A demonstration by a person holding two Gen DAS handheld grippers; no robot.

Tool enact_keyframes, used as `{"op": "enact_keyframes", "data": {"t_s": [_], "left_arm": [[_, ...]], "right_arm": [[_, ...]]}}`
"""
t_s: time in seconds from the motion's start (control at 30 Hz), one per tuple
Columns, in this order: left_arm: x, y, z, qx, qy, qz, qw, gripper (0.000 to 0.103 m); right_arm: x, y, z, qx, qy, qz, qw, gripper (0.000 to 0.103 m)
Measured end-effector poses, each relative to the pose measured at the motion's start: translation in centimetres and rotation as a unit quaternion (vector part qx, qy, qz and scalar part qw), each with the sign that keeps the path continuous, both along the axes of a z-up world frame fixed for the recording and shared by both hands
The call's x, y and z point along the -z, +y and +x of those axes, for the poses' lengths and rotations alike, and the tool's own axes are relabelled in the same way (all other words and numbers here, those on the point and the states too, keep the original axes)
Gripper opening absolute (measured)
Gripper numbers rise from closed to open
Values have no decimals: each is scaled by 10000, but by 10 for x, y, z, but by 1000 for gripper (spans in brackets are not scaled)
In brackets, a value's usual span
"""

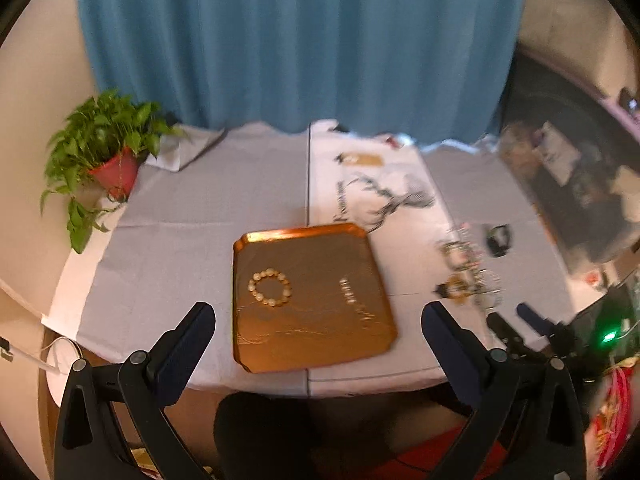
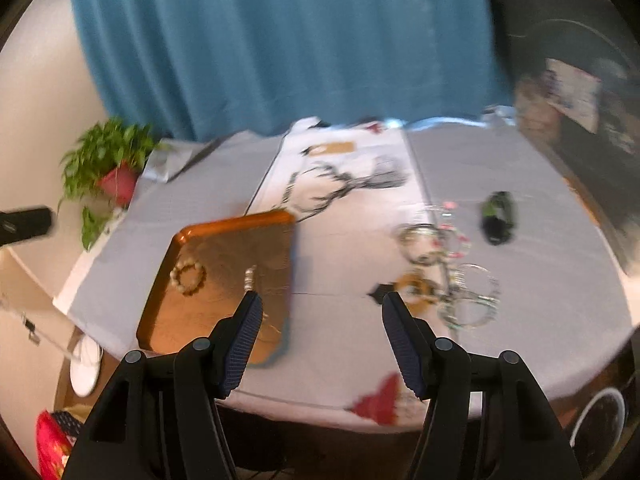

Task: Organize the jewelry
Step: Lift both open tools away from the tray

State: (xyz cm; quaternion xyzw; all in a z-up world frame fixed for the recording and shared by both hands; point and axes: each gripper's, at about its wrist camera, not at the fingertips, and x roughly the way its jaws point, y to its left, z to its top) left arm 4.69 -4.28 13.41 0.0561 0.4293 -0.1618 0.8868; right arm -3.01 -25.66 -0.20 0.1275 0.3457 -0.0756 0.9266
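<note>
A bead bracelet point(image 1: 270, 286) is lying flat in the gold tray point(image 1: 360, 340), toward its left side; a second small pale piece point(image 2: 250, 278) is sitting in the tray too, sharp only in the right wrist view. To the tray's right, a blurred heap of bangles point(image 2: 448, 272) is resting on the grey cloth point(image 1: 180, 208), with a dark object point(image 2: 498, 218) beyond. The left gripper point(image 1: 318, 316) is hanging wide over the tray's near end, gripping nothing. The right gripper point(image 2: 320, 308) is standing partly spread and empty; the left view is catching its tips point(image 1: 532, 316) beside the heap. A plant point(image 1: 104, 136) is sitting far left.
</note>
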Motion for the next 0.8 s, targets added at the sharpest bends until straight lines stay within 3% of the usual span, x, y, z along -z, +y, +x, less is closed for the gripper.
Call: {"op": "enact_keyframes", "data": {"t_s": [0.1, 0.33, 0.8], "left_arm": [[-34, -4, -26, 63, -43, -203, 9998, 102], [-93, -18, -81, 320, -560, -433, 9970, 102], [-105, -63, -139, 979, -587, -539, 9920, 102]], "right_arm": [[-14, -17, -32, 242, -100, 22, 9997, 63], [-35, -46, -88, 655, -279, -95, 9974, 64], [-48, -82, -149, 1174, -574, -122, 9913, 66]]}}
